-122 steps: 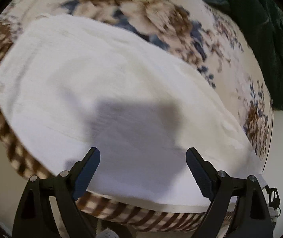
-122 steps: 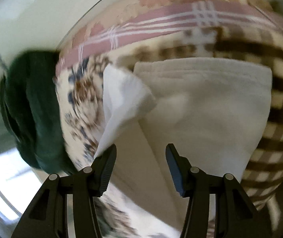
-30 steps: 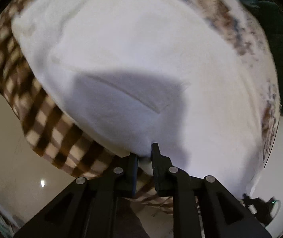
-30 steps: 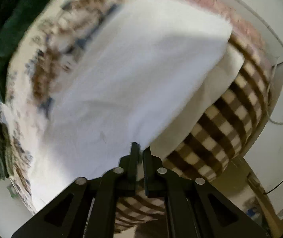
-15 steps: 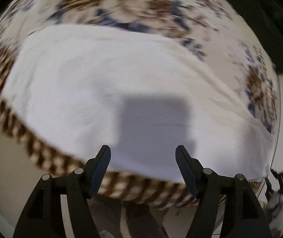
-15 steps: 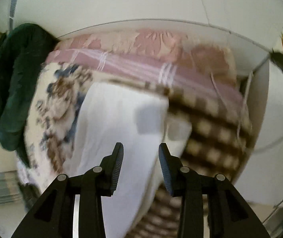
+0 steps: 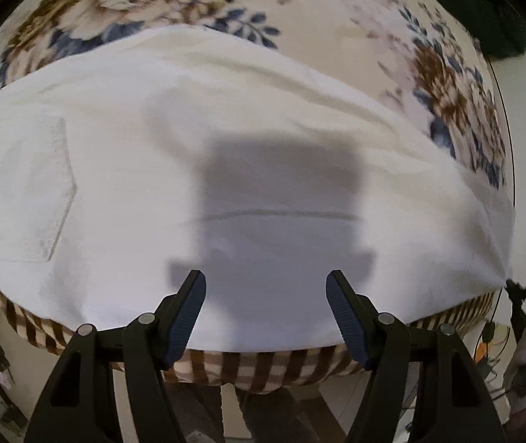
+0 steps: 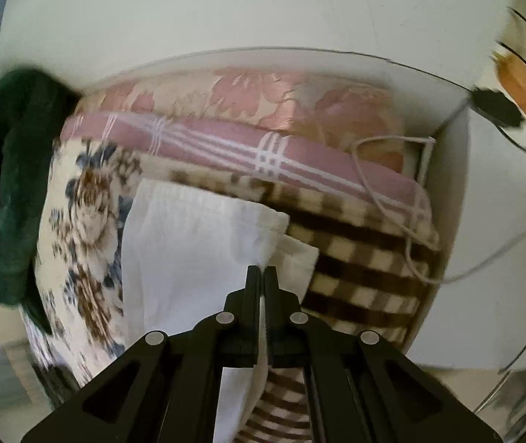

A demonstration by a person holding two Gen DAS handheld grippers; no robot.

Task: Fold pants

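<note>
Bed under the claw has a floral blanket (image 7: 447, 85) on top, a brown-checked blanket (image 8: 366, 277) hanging off the near edge, and a pink plaid sheet (image 8: 226, 140) plus a pink floral pillow (image 8: 263, 96) at the far end. Dark green throw (image 8: 8, 192) heaped far left; plain white wall (image 8: 226, 11) behind it all. White cord (image 8: 384, 199) loops over the checked blanket to the right; bright patch low left.

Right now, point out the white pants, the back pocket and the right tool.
white pants (image 7: 263, 118): left wrist view, flat middle of cloth.
back pocket (image 7: 23, 192): left wrist view, centre of patch.
right tool (image 8: 262, 277): right wrist view, tips pinching the pants' edge.
</note>
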